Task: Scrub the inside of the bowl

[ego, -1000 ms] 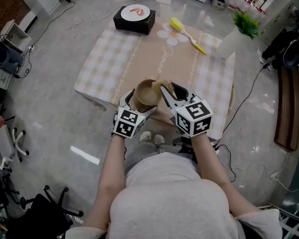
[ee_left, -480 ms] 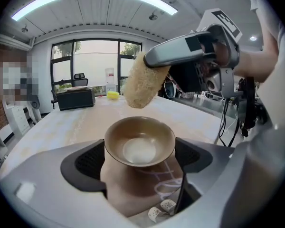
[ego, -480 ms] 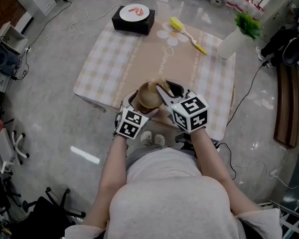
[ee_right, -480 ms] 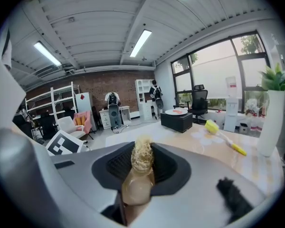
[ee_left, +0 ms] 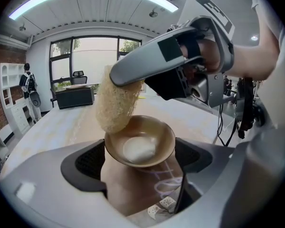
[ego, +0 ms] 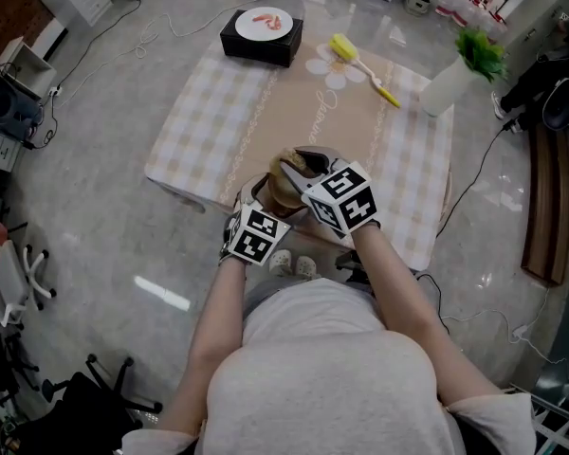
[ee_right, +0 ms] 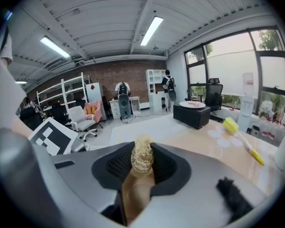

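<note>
My left gripper (ee_left: 142, 159) is clamped on the bowl (ee_left: 140, 145), a jaw pressed to each side of its wall. It holds the bowl off the table (ego: 218, 112), over the near edge, with the mouth tipped up and open toward me. My right gripper (ee_right: 141, 167) is shut tight on the loofah (ee_right: 142, 158), whose frayed end pokes out past the jaw tips. Seen from the left gripper view, the loofah hangs with its long axis nearly upright and comes in from above. Its lower end sits at the bowl's far rim, off to one side of centre. I cannot tell whether it is touching the rim or just inside it. The pale bottom of the bowl lies below that end and nearer to me, uncovered. I judge the scrubbing is only at the edge so far. The next stroke calls for my right gripper to drive the loofah down its own length into the hollow and sweep across the bottom, while the left keeps the bowl from twisting.
</note>
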`<state>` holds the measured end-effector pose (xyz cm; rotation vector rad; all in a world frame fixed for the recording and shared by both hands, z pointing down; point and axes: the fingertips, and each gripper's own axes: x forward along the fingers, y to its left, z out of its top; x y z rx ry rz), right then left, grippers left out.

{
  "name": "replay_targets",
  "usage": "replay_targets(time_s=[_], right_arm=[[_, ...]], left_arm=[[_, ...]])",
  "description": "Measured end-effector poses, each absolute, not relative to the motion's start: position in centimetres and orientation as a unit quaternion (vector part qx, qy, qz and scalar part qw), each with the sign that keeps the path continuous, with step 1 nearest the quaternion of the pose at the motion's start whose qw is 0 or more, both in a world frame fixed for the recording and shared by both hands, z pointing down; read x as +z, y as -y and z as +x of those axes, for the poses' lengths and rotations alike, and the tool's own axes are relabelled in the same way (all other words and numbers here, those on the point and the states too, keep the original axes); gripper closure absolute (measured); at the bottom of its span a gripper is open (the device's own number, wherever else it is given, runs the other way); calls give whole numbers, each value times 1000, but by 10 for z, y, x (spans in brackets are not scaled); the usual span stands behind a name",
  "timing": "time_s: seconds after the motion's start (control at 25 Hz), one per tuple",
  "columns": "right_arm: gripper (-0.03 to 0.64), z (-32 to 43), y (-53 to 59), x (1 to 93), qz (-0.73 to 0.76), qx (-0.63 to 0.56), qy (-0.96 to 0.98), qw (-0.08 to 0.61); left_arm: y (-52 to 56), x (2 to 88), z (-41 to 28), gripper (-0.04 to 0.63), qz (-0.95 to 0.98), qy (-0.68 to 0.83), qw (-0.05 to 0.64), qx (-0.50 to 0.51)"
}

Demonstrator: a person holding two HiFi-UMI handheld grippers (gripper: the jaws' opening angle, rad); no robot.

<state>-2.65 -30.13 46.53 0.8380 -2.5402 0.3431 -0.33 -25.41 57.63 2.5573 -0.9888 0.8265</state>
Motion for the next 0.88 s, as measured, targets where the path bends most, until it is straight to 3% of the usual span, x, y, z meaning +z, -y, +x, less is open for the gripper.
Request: replay_targets(time_s=[0.88], right_arm=[[518,-21,328,487,316,144,907,237]], left_arm=[[254,576,-3,127,883,332,144,298]])
